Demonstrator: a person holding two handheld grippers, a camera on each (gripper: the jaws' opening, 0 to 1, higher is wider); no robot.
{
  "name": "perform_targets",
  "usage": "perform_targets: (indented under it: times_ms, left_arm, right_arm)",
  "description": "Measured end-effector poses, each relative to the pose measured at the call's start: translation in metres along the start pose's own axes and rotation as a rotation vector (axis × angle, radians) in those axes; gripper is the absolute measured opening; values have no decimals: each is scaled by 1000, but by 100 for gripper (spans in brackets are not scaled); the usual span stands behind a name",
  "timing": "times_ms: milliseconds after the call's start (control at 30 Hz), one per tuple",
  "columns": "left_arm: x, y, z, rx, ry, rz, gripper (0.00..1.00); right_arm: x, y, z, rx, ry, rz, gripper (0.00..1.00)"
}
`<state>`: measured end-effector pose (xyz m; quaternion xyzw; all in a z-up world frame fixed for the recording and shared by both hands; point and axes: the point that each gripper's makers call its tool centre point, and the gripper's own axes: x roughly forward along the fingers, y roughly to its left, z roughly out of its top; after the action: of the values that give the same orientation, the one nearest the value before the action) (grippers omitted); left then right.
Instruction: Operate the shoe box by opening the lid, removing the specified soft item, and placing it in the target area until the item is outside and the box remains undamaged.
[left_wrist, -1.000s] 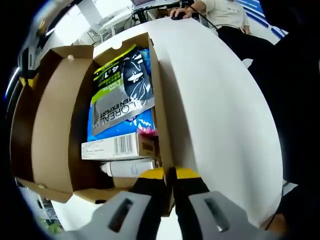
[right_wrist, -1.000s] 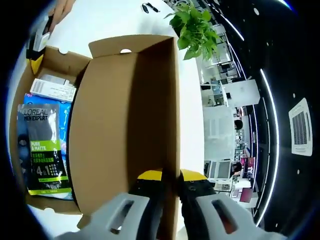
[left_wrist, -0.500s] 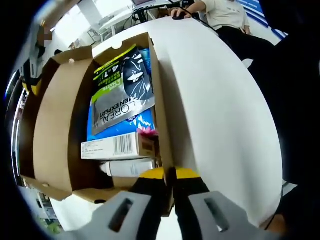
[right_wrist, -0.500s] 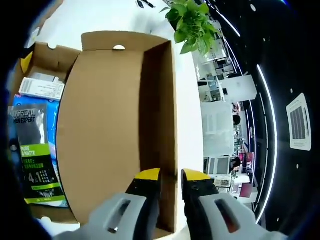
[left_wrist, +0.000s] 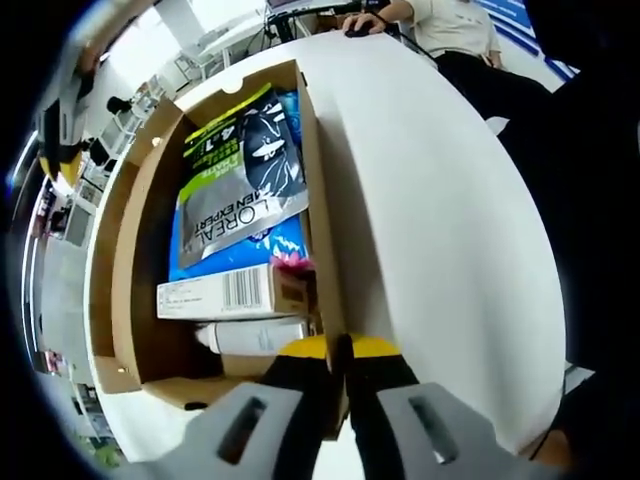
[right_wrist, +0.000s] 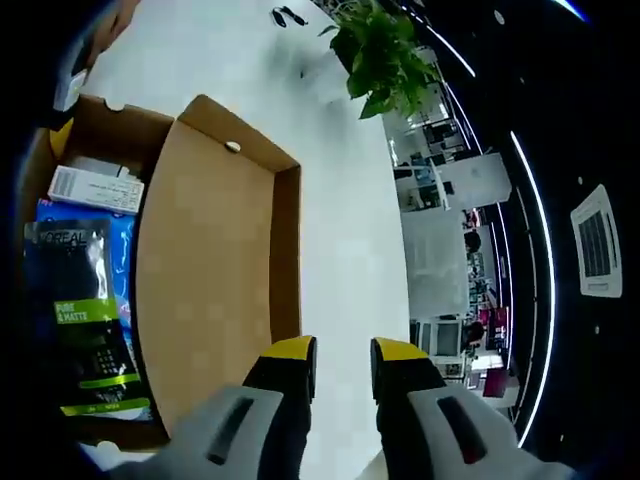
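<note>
Left gripper (left_wrist: 338, 352) pinches shoe box (left_wrist: 318, 250) wall, fingertips partly hidden.

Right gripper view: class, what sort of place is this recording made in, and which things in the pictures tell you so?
Probably an open-plan office or lab. A potted plant stands on the white table, monitors and desks sit beyond, and a ceiling air vent shows. A seated person works nearby.

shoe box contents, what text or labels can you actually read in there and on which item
"L'OREAL MEN EXPERT" on the grey sachet, lying on a blue pack.
"4" in the sachet's green band, left gripper view.
White carton: a barcode and fine print, too small to read.
White bottle: no readable text.
</note>
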<state>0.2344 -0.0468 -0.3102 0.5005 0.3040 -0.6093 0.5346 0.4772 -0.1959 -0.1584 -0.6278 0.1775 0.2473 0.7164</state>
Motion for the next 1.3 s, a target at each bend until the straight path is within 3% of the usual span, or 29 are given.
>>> perform_targets:
  times_ms: [300,500,900,1133,1300]
  left_arm:
    - [3,0,0,19,4,-10,4]
    - [3,0,0,10,-6,-19,4]
    - [4,-1,0,10,-3,-14,4]
    - [4,-2,1,6,-6,-18,4]
    - [5,-2,1,8,-4,-16,4]
  right_arm:
    - [-18,14,6,49,-76,32,24]
    - [-31,29,6,27,-80,74,28]
    - [-91,73,16,36,-162,214,35]
    - [-108,93,11,30,-163,277,41]
    - [-116,124,7,2,-176,367,46]
